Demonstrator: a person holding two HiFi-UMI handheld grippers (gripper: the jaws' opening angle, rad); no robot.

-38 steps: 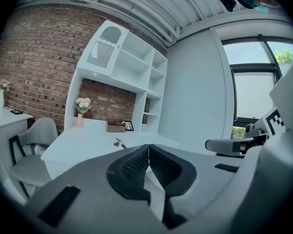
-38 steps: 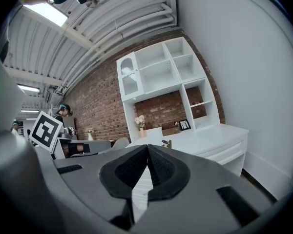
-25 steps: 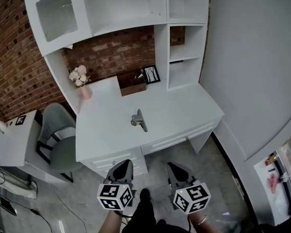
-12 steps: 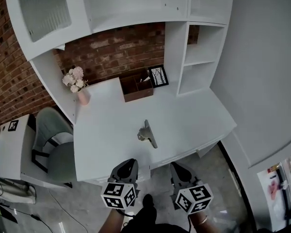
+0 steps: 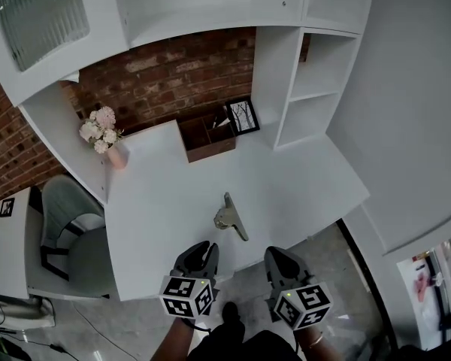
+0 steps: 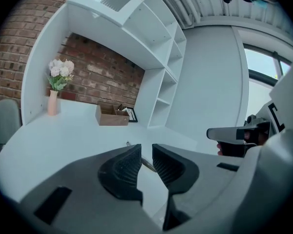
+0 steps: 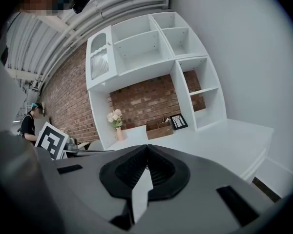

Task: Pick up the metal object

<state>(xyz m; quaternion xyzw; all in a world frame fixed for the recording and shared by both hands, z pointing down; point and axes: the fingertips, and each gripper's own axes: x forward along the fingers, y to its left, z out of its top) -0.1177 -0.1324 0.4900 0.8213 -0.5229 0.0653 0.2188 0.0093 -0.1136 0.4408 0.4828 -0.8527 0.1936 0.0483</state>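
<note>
The metal object, a silver clip-like piece with a long handle, lies on the white desk near its front edge. In the left gripper view a sliver of the metal object shows through the jaw gap, farther off on the desk. My left gripper hovers just short of the desk's front edge; its jaws are opening, with a narrow gap and nothing between them. My right gripper hangs beside it to the right, off the desk, with jaws shut and empty. Both grippers sit below the object in the head view.
A pink vase of flowers stands at the desk's back left. A brown wooden box and a small framed picture sit at the back, by the white shelves. A grey chair is to the left.
The view has closed in on the desk, so both grippers now sit nearer its front edge and the metal object. The left jaws have parted slightly.
</note>
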